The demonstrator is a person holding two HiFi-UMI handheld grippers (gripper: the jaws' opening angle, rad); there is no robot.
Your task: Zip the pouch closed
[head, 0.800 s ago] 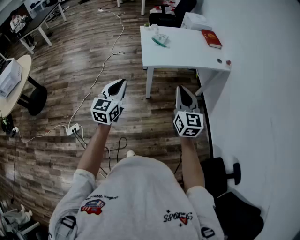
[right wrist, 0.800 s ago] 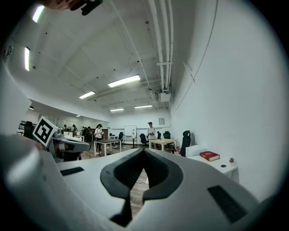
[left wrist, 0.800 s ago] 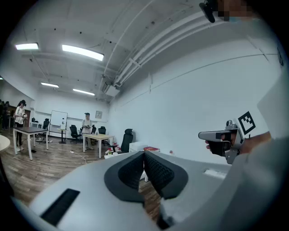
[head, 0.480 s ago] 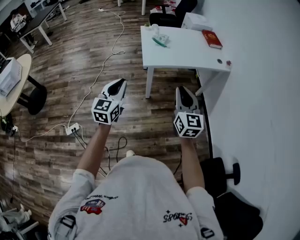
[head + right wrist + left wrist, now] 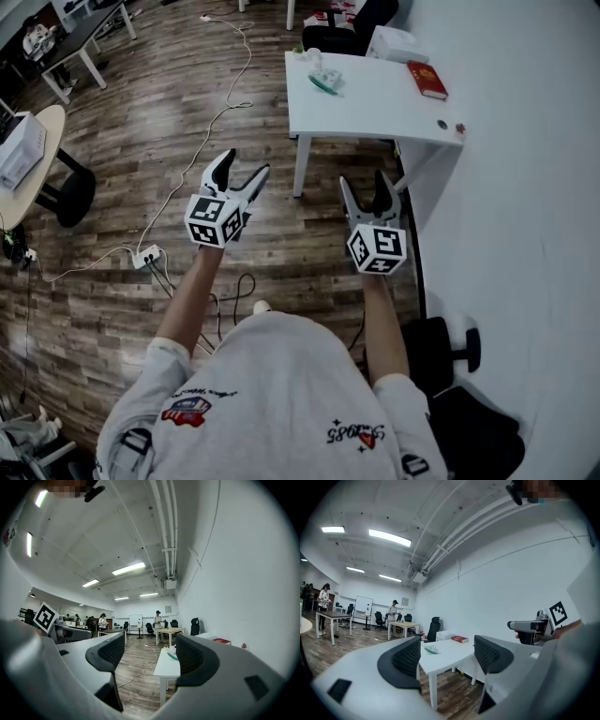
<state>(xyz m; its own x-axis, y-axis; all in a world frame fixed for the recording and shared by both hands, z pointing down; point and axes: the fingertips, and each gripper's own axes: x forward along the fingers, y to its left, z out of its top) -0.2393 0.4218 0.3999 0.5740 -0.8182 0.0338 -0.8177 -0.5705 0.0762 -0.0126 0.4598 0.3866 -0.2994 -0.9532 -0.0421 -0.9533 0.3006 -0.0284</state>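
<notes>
My left gripper (image 5: 242, 169) is held level with its jaws spread wide and only air between the pads. My right gripper (image 5: 364, 187) is in the same state, wide apart and empty. Both hang above the wooden floor (image 5: 141, 141), with nothing in reach. Ahead stands the white table (image 5: 375, 108). The right gripper faces its near edge almost squarely, while the left one sits out past the table's left edge. I take the small pale-green and clear bundle near the table's far left corner to be the pouch (image 5: 322, 80). It is well apart from both tools, across the full depth of the tabletop. From here it is too small for me to find the zip, and I can't be sure of its long axis, though a green streak seems to run slantwise to the left edge. A red book (image 5: 424, 79) lies toward the far right corner. Neither gripper looks clearly nearer. Since the pouch hugs the left edge, I'd judge the left gripper better placed to steady it once I close in.
</notes>
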